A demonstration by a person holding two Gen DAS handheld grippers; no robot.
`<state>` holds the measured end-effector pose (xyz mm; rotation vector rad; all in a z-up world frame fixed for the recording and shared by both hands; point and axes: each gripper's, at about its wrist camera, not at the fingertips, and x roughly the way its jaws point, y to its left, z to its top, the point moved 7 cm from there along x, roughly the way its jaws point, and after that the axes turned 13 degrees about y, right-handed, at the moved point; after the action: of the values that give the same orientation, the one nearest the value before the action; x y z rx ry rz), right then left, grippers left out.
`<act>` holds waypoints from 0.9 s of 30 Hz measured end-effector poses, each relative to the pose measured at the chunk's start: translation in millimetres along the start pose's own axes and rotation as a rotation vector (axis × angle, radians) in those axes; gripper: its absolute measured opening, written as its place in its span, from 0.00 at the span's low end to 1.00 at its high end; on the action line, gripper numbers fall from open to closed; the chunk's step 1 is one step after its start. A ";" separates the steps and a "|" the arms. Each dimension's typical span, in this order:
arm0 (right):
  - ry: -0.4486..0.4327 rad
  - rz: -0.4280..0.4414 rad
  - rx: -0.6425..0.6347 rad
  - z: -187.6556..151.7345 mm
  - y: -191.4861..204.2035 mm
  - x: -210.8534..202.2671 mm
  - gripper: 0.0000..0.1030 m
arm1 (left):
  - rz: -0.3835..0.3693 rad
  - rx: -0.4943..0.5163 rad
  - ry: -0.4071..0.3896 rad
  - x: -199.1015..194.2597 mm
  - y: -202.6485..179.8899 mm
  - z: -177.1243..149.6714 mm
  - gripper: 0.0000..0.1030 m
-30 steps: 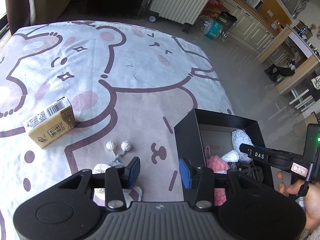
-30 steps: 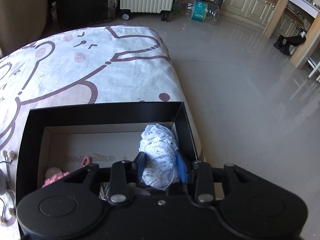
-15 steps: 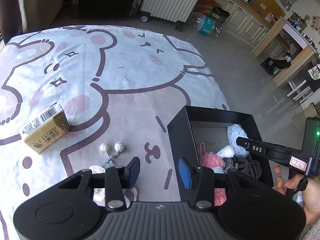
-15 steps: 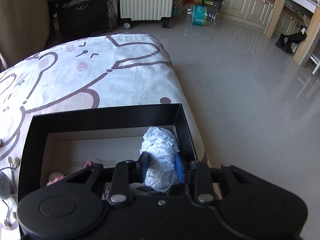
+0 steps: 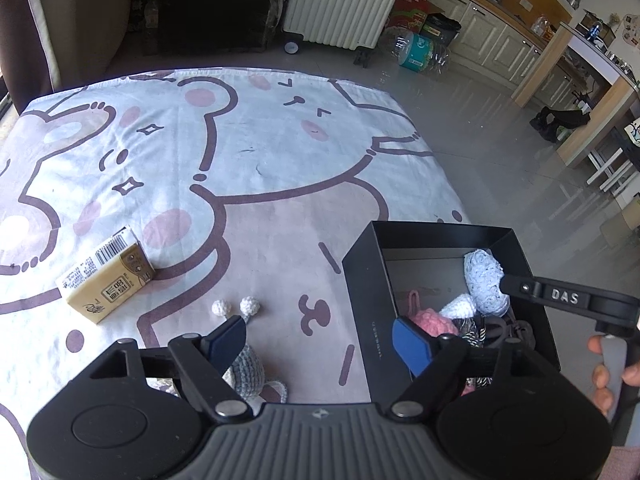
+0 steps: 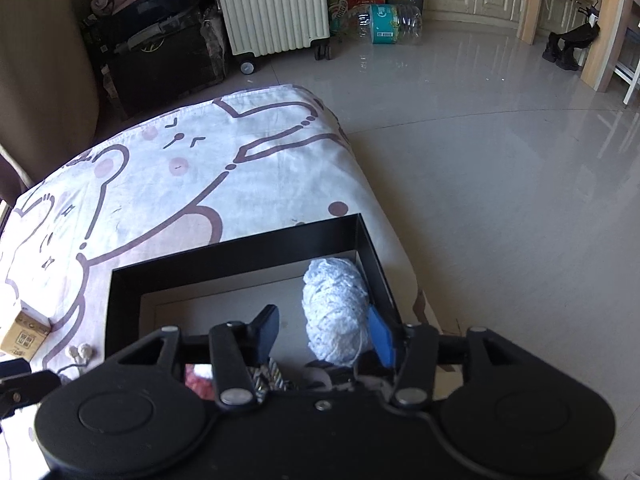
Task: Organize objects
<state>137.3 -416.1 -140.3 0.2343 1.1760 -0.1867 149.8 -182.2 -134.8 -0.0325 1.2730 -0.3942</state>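
A black box (image 5: 362,280) sits at the bed's right edge; it also shows in the right wrist view (image 6: 240,252). Inside lie a pale blue yarn bundle (image 6: 334,316), a pink knit (image 5: 434,320) and a white knit piece (image 5: 460,306). My right gripper (image 6: 324,334) is open over the box, with the bundle loose between its spread fingers. My left gripper (image 5: 320,342) is open and empty above the sheet, left of the box. A grey knit toy with white pom-poms (image 5: 244,360) lies under its left finger. A yellow carton (image 5: 106,282) lies further left.
The bed sheet (image 5: 260,152) has a cartoon bear print. Its right edge drops to a tiled floor (image 6: 500,160). A white radiator (image 6: 272,4), dark luggage and water bottles stand beyond the bed.
My right gripper has opened and let go of the pale blue yarn bundle, which now rests in the box. Both grippers have drawn back and up. My left gripper has opened wider.
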 end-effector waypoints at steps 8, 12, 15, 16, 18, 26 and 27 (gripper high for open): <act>0.015 -0.009 0.016 -12.7 0.5 -25.1 0.55 | 0.033 0.013 0.025 -4.8 -3.5 -3.2 0.80; 0.047 -0.028 0.024 -20.7 1.6 -31.6 0.57 | 0.045 0.027 0.052 -4.2 -6.0 -7.3 0.80; 0.064 -0.042 0.017 -28.4 2.5 -35.2 0.60 | 0.057 0.039 0.068 -4.3 -6.7 -10.5 0.80; 0.068 -0.044 0.014 -31.0 2.7 -36.2 0.60 | 0.062 0.042 0.070 -4.7 -6.3 -11.2 0.81; 0.074 -0.048 0.012 -35.6 1.2 -38.3 0.64 | 0.066 0.042 0.071 -6.0 -5.0 -12.3 0.82; 0.092 -0.078 0.019 -53.2 -7.1 -43.1 0.84 | 0.100 0.052 0.077 -9.5 -0.1 -15.8 0.94; 0.093 -0.083 0.021 -54.7 -8.3 -43.6 0.88 | 0.107 0.056 0.077 -9.5 0.4 -16.3 0.94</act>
<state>70.2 -407.9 -120.5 0.2150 1.2771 -0.2634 132.4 -175.9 -131.0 0.0990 1.3333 -0.3416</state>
